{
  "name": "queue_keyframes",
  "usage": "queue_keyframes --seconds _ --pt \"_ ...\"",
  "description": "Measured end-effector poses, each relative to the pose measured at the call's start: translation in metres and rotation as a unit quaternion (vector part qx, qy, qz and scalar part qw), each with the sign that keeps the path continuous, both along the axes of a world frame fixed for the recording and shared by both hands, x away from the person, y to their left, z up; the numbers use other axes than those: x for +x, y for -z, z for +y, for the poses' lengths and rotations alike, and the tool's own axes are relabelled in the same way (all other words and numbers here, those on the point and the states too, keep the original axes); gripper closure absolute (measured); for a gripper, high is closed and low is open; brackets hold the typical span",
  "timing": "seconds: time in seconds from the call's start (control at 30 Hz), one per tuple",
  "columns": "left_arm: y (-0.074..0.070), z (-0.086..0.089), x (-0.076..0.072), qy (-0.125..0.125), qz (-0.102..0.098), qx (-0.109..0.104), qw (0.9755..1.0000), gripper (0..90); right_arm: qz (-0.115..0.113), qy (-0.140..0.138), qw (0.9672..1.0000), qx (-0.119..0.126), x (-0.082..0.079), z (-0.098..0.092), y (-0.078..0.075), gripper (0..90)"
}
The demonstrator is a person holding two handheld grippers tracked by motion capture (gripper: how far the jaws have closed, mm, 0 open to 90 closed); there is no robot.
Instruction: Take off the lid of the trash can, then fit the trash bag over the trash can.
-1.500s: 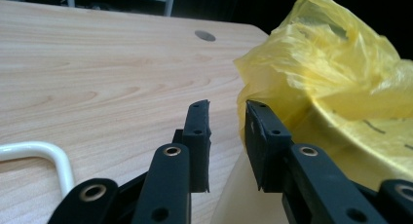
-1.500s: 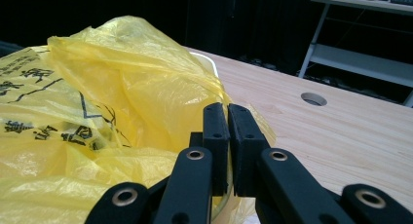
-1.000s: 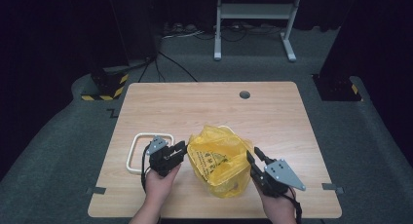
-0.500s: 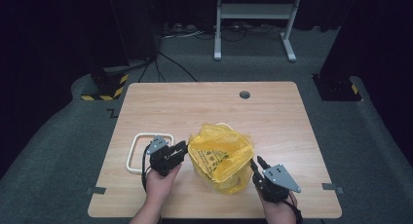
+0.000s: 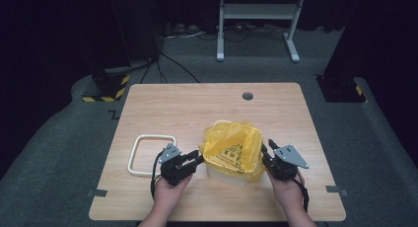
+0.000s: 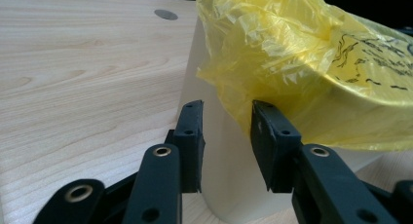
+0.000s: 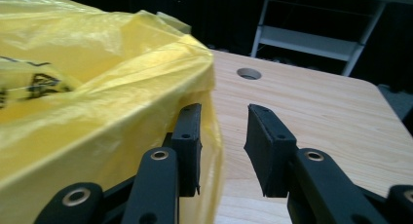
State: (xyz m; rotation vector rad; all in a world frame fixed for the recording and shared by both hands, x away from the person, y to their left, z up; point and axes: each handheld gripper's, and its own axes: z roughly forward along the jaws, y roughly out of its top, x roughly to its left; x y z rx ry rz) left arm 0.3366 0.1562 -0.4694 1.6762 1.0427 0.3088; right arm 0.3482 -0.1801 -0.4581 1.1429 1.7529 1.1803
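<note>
At lower centre of the high view, a yellow bag (image 5: 232,150) has been draped over a white bin (image 5: 224,173) on the counter (image 5: 197,103). Both the left gripper (image 5: 198,161) and right gripper (image 5: 264,153) are released beside its hem, jaws having just been opening; tucking down the skirt appears left.

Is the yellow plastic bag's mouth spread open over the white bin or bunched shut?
Spread open: the yellow plastic bag gapes over the white bin, its edge folded down outside the rim and the inside showing in the high view.
</note>
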Motion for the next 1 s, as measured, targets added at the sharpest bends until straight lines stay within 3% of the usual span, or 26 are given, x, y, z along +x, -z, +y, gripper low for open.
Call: queue_keyframes --seconds 0.07,0.27,0.43,0.57,0.8,1.0 --pt "-0.001 0.002 -0.001 -0.008 -0.002 0.0 1.0 62.3 -0.002 0.006 1.0 0.004 -0.001 -0.003 0.0 65.0" --pt "-0.011 0.014 -0.007 -0.036 -0.036 -0.007 0.9987 54.3 -0.023 0.015 0.9996 0.007 -0.011 -0.008 -0.005 63.6" --pt "-0.023 0.019 -0.015 -0.047 -0.073 -0.008 0.9962 47.8 -0.033 0.017 0.9993 0.008 -0.02 -0.01 -0.009 63.1" --pt "-0.029 0.02 -0.018 -0.054 -0.091 -0.02 0.9942 42.3 -0.038 0.017 0.9991 0.008 -0.024 -0.01 -0.01 63.1" --pt "-0.041 0.011 -0.016 -0.029 -0.126 0.004 0.9915 41.9 -0.037 0.011 0.9993 0.001 -0.03 -0.007 -0.01 62.7" --pt "-0.041 -0.007 -0.005 -0.003 -0.118 0.025 0.9927 43.3 -0.022 0.0 0.9997 -0.011 -0.033 -0.003 -0.005 61.2"
